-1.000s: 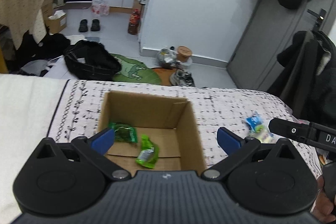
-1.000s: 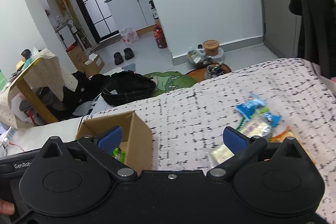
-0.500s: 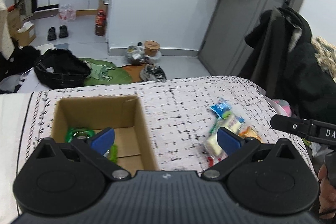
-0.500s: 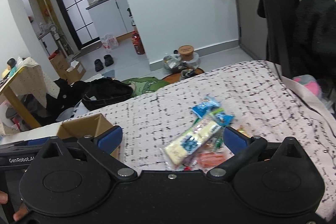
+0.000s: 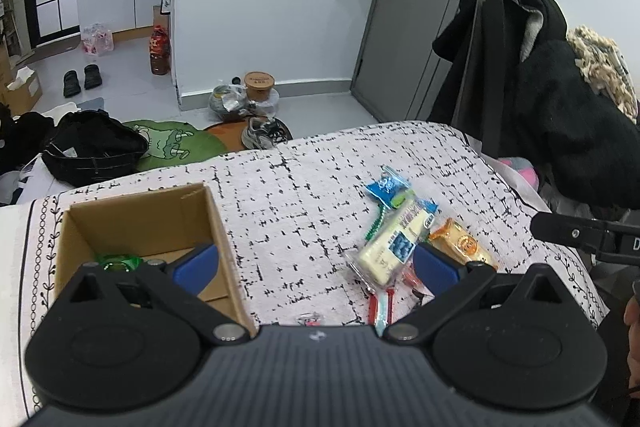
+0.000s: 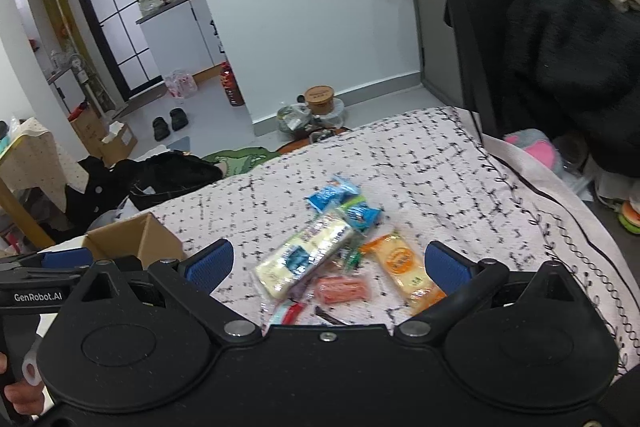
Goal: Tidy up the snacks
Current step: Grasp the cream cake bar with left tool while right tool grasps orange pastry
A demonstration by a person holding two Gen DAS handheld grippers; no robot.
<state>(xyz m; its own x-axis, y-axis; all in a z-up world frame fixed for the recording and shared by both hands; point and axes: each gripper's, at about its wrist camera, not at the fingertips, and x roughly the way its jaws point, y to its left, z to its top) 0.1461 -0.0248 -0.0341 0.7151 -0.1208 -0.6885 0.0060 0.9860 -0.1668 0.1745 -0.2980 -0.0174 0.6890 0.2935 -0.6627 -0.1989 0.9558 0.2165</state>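
Patterned bedspread under everything; cardboard box at my left, green packet inside; snack pile between my right gripper fingers, spread wide, empty; my left gripper equally wide, level above bedspread

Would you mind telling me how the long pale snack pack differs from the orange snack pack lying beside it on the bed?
The long pale snack pack is cream-white with a blue print; the orange snack pack is orange with a round emblem. The pale pack is the longer of the two. The pale pack rests on top of other wrappers in the pile, while the orange pack lies at the pile's edge on the bedspread. Both are sealed, oblong, lying flat and outside the cardboard box.
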